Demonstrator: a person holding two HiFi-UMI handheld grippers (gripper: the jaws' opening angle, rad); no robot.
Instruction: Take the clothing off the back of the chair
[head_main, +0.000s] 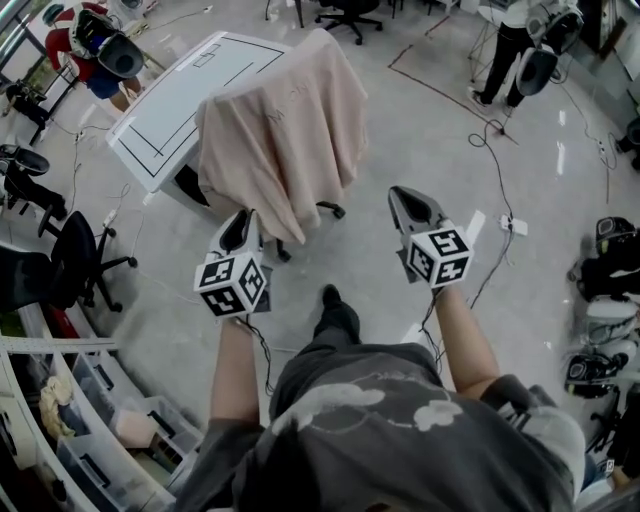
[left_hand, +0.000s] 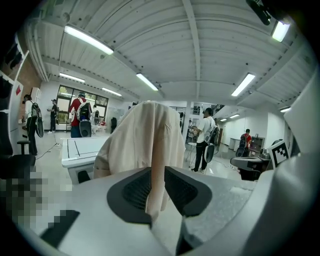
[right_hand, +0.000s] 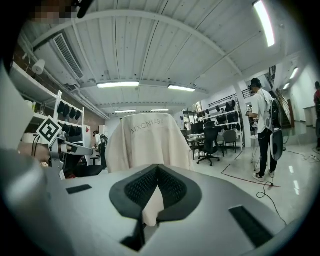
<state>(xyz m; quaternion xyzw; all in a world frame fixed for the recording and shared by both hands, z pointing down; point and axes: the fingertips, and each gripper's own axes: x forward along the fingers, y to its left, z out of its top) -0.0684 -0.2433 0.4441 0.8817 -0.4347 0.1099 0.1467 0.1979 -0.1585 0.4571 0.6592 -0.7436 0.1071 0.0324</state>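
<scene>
Grey floor (head_main: 420, 110) carries the chair (head_main: 328, 209). The garment (head_main: 275, 130) drapes over its back, ahead of both grippers and untouched. Left gripper (head_main: 239, 218), jaws slightly parted and empty, is nearer the hem. Right gripper (head_main: 405, 197), jaws together, is farther right.

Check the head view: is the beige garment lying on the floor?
No, the beige garment hangs draped over the back of the chair, its hem clear of the floor.
</scene>
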